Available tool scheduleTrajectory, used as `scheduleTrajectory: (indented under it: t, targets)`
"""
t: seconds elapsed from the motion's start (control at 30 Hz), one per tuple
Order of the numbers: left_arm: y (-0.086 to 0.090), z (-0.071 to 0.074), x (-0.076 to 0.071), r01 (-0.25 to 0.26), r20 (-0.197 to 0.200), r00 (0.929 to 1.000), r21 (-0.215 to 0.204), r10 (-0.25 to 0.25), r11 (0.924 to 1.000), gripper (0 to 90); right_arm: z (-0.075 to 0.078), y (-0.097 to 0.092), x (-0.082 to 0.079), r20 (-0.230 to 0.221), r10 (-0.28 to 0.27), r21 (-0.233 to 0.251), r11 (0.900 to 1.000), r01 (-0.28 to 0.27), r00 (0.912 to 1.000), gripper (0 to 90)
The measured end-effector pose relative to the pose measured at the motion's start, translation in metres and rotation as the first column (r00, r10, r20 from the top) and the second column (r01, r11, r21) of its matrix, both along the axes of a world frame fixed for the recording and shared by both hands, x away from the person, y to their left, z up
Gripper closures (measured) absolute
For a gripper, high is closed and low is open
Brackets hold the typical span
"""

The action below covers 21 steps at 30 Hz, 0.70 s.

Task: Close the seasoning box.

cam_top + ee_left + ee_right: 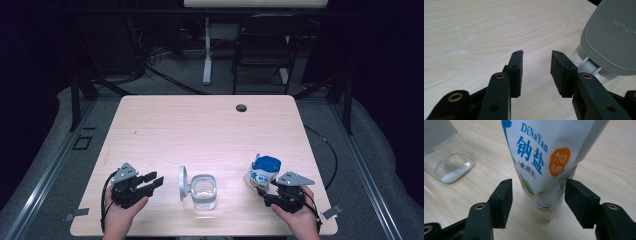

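On pale wooden table [200, 130], dark room.

- Table [165, 125]: light wood-grain top with rounded corners; a round dark cable hole [241, 108] sits near the far edge, right of centre.
- Floor [60, 130]: grey carpet around the table, with metal rails [45, 175] running along both sides.
- Dark folding chair [262, 47] stands beyond the far edge, well apart from the table.
- White desk leg [207, 50] rises to a pale tabletop at the upper border, left of the chair.
- Cables [150, 57] lie tangled on the floor at the back left.
- Lighting: table brightly lit; the surrounding room falls off to near black at both sides.
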State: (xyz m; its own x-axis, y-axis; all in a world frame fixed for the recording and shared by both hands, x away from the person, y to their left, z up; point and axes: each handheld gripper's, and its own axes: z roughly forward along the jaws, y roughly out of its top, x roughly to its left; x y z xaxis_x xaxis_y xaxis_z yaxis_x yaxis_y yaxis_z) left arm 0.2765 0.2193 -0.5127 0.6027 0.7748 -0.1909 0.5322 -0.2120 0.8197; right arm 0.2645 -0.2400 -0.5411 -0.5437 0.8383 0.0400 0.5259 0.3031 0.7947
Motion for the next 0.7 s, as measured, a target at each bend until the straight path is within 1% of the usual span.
scheduleTrajectory:
  t: [0.07, 0.13, 0.3, 0.47, 0.6, 0.7]
  targets:
    - [-0.0001, -0.0003, 0.0001, 0.000, -0.001, 1.0000, 0.001, 0.000, 1.0000, 62.5, -0.0018, -0.0007, 0.0021, 0.005, 0.005, 0.007, 1.0000, -0.005, 1.0000, 38.1]
    - [-0.0006, -0.0008, 0.0002, -0.002, -0.004, 1.0000, 0.000, 0.002, 1.0000, 62.5, -0.0026, -0.0013, 0.0034, 0.011, 0.009, -0.005, 1.0000, -0.009, 0.9999, 37.6]
    - [-0.0007, -0.0012, 0.0005, 0.001, -0.008, 1.0000, 0.007, -0.001, 1.0000, 62.5, -0.0044, -0.0022, 0.0049, 0.028, 0.020, -0.008, 0.9998, -0.019, 0.9994, 37.6]
    - [-0.0008, -0.0015, 0.0005, 0.001, -0.009, 1.0000, 0.010, -0.001, 0.9999, 62.5, -0.0050, -0.0038, 0.0051, 0.033, 0.019, 0.014, 0.9997, -0.020, 0.9993, 37.6]
    - [-0.0007, -0.0022, 0.0008, 0.000, -0.007, 1.0000, 0.008, 0.000, 1.0000, 62.5, -0.0047, -0.0049, 0.0055, 0.040, 0.017, 0.022, 0.9996, -0.018, 0.9991, 37.7]
    - [-0.0004, -0.0026, 0.0011, -0.001, -0.008, 1.0000, 0.008, 0.001, 1.0000, 62.5, -0.0043, -0.0066, 0.0075, 0.043, 0.026, 0.026, 0.9993, -0.027, 0.9987, 37.1]
